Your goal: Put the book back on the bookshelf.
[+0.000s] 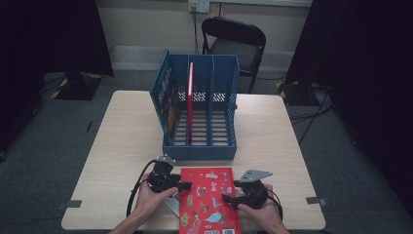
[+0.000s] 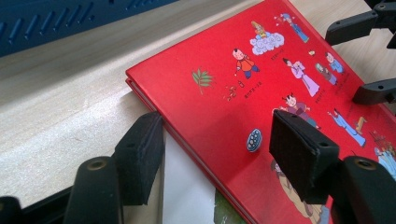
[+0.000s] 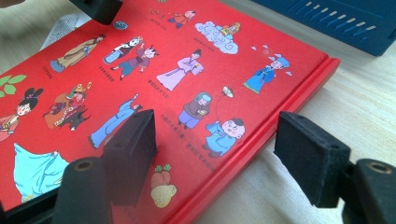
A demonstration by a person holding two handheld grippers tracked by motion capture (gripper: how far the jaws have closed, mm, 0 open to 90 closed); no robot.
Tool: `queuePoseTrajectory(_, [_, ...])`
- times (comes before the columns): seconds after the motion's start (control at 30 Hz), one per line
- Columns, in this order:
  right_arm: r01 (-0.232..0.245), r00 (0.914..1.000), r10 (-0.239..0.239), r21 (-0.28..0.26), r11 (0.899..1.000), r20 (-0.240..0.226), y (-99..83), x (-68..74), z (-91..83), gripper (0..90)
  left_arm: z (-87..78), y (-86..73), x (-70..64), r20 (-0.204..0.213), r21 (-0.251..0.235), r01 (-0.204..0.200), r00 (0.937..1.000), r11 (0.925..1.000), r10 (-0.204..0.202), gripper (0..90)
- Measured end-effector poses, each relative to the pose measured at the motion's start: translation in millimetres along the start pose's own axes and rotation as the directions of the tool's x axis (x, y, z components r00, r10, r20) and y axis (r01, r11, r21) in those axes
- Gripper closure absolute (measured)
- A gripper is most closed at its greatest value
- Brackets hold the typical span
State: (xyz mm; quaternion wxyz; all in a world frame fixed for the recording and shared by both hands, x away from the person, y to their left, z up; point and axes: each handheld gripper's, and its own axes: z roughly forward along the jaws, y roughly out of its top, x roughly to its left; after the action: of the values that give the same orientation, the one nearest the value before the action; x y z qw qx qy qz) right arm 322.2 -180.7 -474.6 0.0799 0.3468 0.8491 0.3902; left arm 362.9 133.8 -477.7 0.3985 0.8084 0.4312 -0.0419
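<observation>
We are looking down on a pale wooden table [image 1: 122,146] with a red book [image 1: 208,200] lying flat at its near edge, cover up, printed with small cartoon figures in robes. Behind it, well apart, stands a blue file rack [image 1: 199,109] with upright slots; a thin red book [image 1: 190,97] already stands in one slot and another colourful one leans against the left wall, so we judge the flat book is meant to join them. Our left gripper [image 1: 178,186] sits at the book's left edge and our right gripper [image 1: 229,199] at its right edge, each held in a hand [image 1: 151,197] coming in from below. In the left gripper view, the jaws are spread apart and straddle the book's long edge, one pad [image 2: 140,156] on the table side and one over the cover, gripping nothing yet. A white sheet [image 2: 187,191] with a printed corner shows from under the book there. In the right gripper view, the jaws are likewise parted, one pad [image 3: 133,149] over the cover and the other [image 3: 310,151] out over the bare table past the spine side, so the thick edge lies between them. We judge this two-sided placement is for lifting: a broad, flat hardback is hard to raise from one side, and taking both edges should let us tip it upright for a slot.
</observation>
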Motion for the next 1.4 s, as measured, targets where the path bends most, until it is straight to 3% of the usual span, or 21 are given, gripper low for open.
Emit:
queuePoseTrajectory(0.2, [0.0,1.0,0.0,-0.001,1.0,0.0,0.3,0.4,0.1,28.2,-3.6,2.1,0.7,0.014,-0.002,-0.011,0.9998,0.9999,0.011,37.4])
queuePoseTrajectory(0.23, [-0.006,1.0,0.006,-0.007,1.0,-0.008,0.2,-0.4,-0.1,28.0,-6.4,2.5,1.5,0.04,-0.026,-0.005,0.9992,0.9996,0.006,39.8])
queuePoseTrajectory(0.33, [-0.015,0.9998,0.015,-0.013,1.0,-0.016,0.7,-1.1,-0.7,27.9,-7.7,3.1,-0.9,0.054,-0.037,-0.015,0.9984,0.9992,0.017,42.7])
queuePoseTrajectory(0.73, [-0.018,0.9996,0.018,-0.018,1.0,-0.021,0.6,-1.7,-1.3,28.0,-10.7,1.4,-4.1,0.083,-0.023,-0.027,0.9961,0.9994,0.029,45.0])
queuePoseTrajectory(0.93, [-0.018,0.9996,0.017,-0.024,1.0,-0.023,0.5,-2.0,-1.9,28.1,-13.9,-0.8,-3.2,0.126,-0.038,0.005,0.992,0.9993,0.0,49.9])
queuePoseTrajectory(1.03, [-0.02,0.9995,0.019,-0.03,0.999,-0.024,0.3,-2.0,-2.8,28.0,-16.0,-2.3,-3.2,0.184,-0.039,0.03,0.9827,0.9988,-0.023,52.6])
queuePoseTrajectory(1.17, [-0.019,0.9996,0.018,-0.033,0.999,-0.021,0.3,-1.7,-3.1,28.0,-15.5,-3.0,-4.8,0.194,-0.035,0.023,0.9809,0.9991,-0.016,53.1])
queuePoseTrajectory(1.27, [-0.019,0.9995,0.018,-0.038,0.999,-0.025,0.3,-2.0,-3.4,28.0,-13.9,-3.0,-4.2,0.263,-0.037,0.059,0.9636,0.9976,-0.047,56.5])
queuePoseTrajectory(1.33, [-0.022,0.9994,0.021,-0.042,0.999,-0.029,0.8,-2.0,-3.8,28.0,-11.1,-2.6,-6.8,0.282,-0.034,0.062,0.958,0.9975,-0.05,56.8])
queuePoseTrajectory(1.4, [-0.022,0.9994,0.02,-0.044,0.999,-0.03,1.0,-1.8,-3.8,28.0,-6.0,-1.8,-7.4,0.324,-0.014,0.069,0.944,0.9975,-0.061,56.9])
